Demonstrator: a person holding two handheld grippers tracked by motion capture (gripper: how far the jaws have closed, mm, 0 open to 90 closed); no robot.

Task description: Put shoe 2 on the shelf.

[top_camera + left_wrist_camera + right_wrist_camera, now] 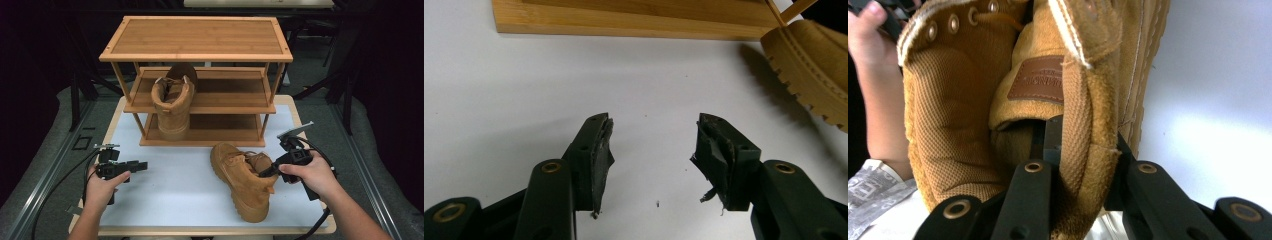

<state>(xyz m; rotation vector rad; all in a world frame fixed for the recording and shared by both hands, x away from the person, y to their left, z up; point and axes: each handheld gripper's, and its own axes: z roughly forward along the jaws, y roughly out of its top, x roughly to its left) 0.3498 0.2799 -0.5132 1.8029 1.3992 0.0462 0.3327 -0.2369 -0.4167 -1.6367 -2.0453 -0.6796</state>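
A tan suede boot [239, 180] lies tipped on its side on the white table top, toe toward the rack. My right gripper [266, 172] is shut on the back of its collar. In the right gripper view one jaw sits inside the boot [948, 100] and the other outside, and the right gripper [1083, 140] pinches the heel strip. A second matching boot [173, 102] stands upright on the middle shelf of the bamboo shoe rack [195, 37]. My left gripper [142, 165] hovers low at the left, open; nothing is between the pads of the left gripper [651, 140].
The rack's bottom board [624, 25] lies ahead of the left gripper, with the boot's lugged sole [809, 65] at its right. The white mat [170, 195] covers the table between the hands. The person's other hand [868, 30] appears beyond the boot. Dark floor surrounds the table.
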